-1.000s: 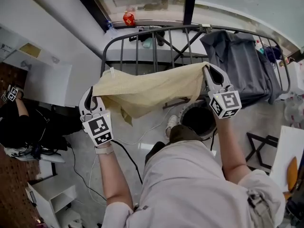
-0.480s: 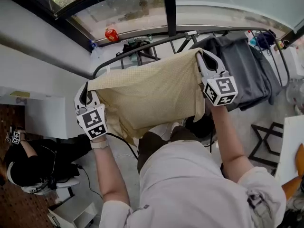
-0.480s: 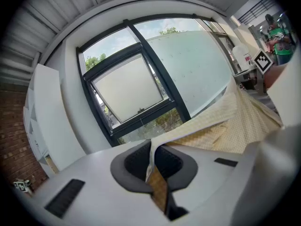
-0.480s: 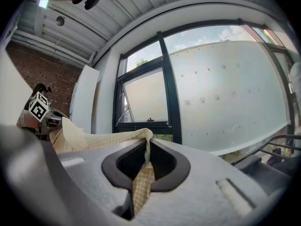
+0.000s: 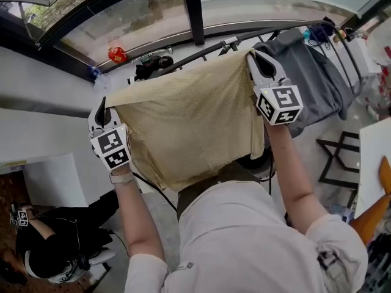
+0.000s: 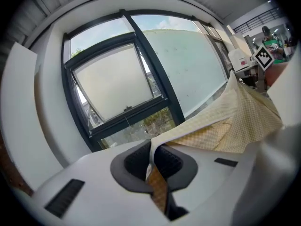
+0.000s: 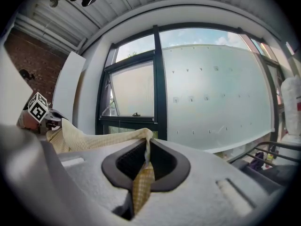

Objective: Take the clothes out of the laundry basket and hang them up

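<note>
L tongs [image 5: 102, 107]: shut tight on the top-left corner of the yellow cloth [image 5: 189, 124], fabric nipped betw. the pads. Cloth hangs spread flat betw. both tongs, just in front of the drying rack [image 5: 186, 58] rail. R tongs [image 5: 254, 58]: likewise clamped on the top-right corner. Right of them, a grey garment [image 5: 308, 72] drapes the rack. Step, prob.: spreading cloth to hang. Next: lift top edge over rail, tongs level, then release, clear of the grey one.

Pale yellow fine-checked cloth [image 5: 189, 124]; dark grey garment [image 5: 308, 72]; black rack [image 5: 201, 52].
</note>
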`<state>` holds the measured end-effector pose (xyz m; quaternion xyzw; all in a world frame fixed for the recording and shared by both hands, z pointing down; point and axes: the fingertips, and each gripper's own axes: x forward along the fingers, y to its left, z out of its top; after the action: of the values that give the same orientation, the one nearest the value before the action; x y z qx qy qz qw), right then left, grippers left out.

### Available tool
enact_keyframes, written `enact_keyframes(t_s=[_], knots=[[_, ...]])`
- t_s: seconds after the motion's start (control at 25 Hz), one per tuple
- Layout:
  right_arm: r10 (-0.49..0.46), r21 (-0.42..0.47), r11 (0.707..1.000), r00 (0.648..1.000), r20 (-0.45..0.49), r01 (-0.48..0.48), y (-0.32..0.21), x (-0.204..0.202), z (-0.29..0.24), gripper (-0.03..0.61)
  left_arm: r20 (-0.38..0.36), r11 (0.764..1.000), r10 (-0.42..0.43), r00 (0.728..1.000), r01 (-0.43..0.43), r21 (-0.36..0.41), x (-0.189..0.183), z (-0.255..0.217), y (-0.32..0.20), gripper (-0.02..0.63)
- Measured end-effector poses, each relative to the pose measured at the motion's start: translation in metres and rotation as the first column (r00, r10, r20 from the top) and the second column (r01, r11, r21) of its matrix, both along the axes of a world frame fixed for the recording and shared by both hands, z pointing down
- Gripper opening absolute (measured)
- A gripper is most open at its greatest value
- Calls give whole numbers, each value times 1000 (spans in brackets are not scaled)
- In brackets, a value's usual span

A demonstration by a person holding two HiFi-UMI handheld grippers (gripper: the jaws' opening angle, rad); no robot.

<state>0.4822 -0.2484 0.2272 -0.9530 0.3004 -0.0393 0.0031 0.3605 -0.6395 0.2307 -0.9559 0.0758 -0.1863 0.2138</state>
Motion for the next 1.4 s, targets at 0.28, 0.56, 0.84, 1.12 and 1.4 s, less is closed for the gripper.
enact_keyframes(t_s=[0.28, 0.56, 0.84, 1.12, 1.4], knots=[[64, -138, 989, 989, 132, -46, -15, 19, 59, 23, 162, 993, 75, 984, -58, -105, 42, 93, -16, 8], [97, -236, 971, 955, 281, -29, -26, 13, 119, 23, 278, 982, 122, 953, -74, -176, 54, 165, -24, 8], [109, -277, 961, 927, 358, -6, -37, 2, 156, 23, 309, 964, 167, 936, -90, -250, 57, 200, -28, 8], [123, -298, 954, 897, 424, 10, -36, -9, 178, 51, 341, 958, 181, 922, -86, -275, 50, 218, -30, 107], [100, -297, 954, 883, 458, 46, -34, -23, 181, 195, 392, 961, 166, 905, -58, -271, 27, 222, -25, 231]])
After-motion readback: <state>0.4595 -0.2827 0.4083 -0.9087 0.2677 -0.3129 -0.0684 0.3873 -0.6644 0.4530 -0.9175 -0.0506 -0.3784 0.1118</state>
